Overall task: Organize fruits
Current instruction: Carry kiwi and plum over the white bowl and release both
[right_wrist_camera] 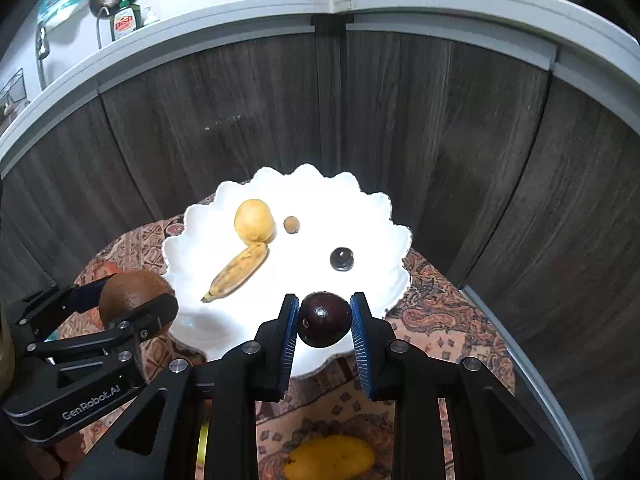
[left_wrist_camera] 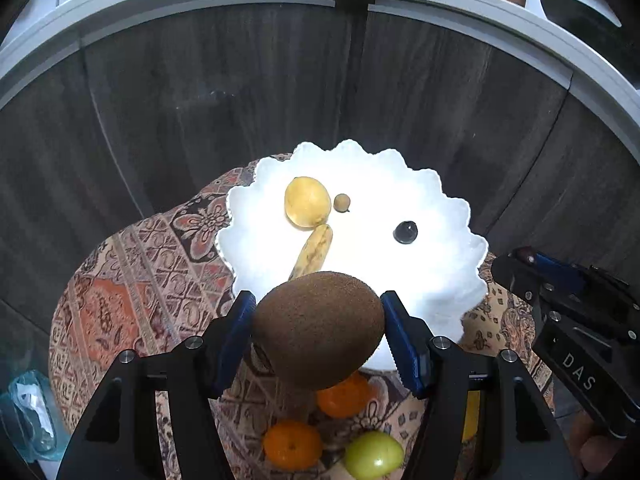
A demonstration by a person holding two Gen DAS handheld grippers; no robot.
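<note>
Left hand-held gripper (left_wrist_camera: 318, 330) clasps a fuzzy, yielding kiwi (left_wrist_camera: 318, 328) across its middle; right hand-held gripper (right_wrist_camera: 325, 326) pinches a slick dark plum (right_wrist_camera: 324, 325).

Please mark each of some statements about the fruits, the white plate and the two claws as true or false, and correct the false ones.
1. The left claw holds a kiwi. True.
2. The right claw is open and holds nothing. False: it is shut on a dark plum.
3. A banana lies on the white plate. True.
4. The two oranges lie on the plate. False: they lie on the patterned cloth, in front of the plate.
5. The yellow round fruit on the plate sits beside the banana's tip. True.
6. The plate holds only one fruit. False: it holds four.
</note>
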